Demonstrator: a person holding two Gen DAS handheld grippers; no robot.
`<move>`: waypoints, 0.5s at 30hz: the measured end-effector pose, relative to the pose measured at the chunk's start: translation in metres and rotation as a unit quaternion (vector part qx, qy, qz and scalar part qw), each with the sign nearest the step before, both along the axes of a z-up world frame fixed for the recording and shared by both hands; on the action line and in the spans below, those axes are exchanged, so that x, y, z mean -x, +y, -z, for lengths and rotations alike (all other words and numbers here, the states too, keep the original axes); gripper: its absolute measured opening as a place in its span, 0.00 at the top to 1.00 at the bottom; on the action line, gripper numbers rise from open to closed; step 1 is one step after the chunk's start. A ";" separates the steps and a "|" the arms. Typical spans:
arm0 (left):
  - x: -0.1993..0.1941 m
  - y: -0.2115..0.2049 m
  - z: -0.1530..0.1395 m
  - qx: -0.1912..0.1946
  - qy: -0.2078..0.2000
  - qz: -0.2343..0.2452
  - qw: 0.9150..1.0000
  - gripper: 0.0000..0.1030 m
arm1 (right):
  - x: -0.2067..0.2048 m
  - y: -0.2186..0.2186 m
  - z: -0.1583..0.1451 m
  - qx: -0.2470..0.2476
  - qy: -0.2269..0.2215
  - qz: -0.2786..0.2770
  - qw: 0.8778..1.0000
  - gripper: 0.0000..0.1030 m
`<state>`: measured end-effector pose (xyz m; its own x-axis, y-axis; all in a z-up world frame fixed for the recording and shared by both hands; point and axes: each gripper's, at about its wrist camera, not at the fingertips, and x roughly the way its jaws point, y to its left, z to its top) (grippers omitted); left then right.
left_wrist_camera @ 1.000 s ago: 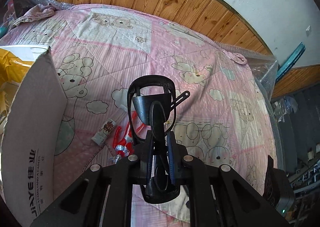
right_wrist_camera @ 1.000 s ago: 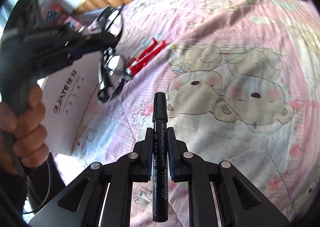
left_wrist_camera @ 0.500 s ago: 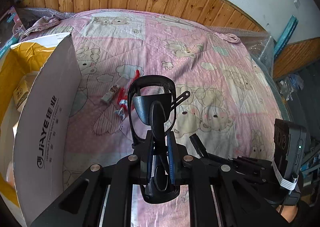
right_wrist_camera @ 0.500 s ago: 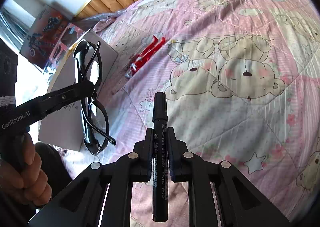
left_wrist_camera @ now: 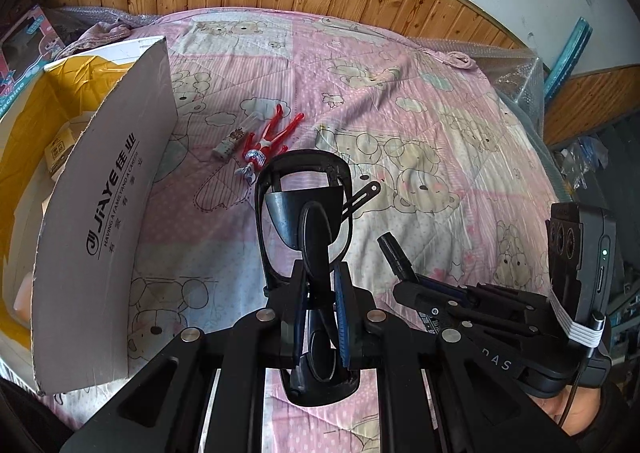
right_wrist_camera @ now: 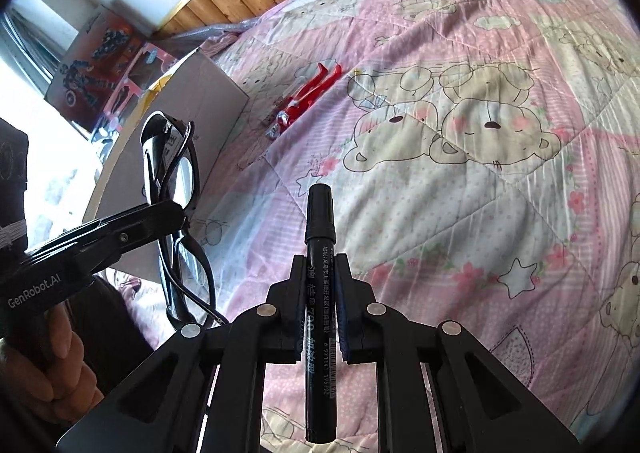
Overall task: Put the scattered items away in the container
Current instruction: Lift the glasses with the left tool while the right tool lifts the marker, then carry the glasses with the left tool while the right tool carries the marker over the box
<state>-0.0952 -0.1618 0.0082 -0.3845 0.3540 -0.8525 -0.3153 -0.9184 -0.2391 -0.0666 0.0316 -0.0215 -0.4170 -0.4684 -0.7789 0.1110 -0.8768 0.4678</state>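
A: What does each hand-held gripper hold?
B: The left hand-held gripper is clamped on folded black glasses; the right hand-held gripper pinches a black marker, cap forward.
A: Where is the box?
B: The box stands at the bed's left edge, flap up. A red figure and a small tube lie on the bed just beside the flap.

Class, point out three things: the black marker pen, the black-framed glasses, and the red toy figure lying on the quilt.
Black marker pen point(right_wrist_camera: 319, 213), right wrist view, on its cap.
Black-framed glasses point(left_wrist_camera: 305, 189), left wrist view, on the dark lens.
Red toy figure point(left_wrist_camera: 269, 137), left wrist view, on its torso.
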 end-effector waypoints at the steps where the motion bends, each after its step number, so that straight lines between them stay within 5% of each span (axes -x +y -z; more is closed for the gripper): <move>1: -0.002 -0.001 -0.002 0.005 0.003 -0.001 1.000 0.87 | -0.001 -0.001 0.000 -0.001 0.001 0.000 1.000 0.87; 15: -0.027 -0.019 -0.021 0.028 0.035 -0.014 0.999 0.87 | -0.020 -0.015 -0.010 -0.012 0.014 -0.007 1.000 0.87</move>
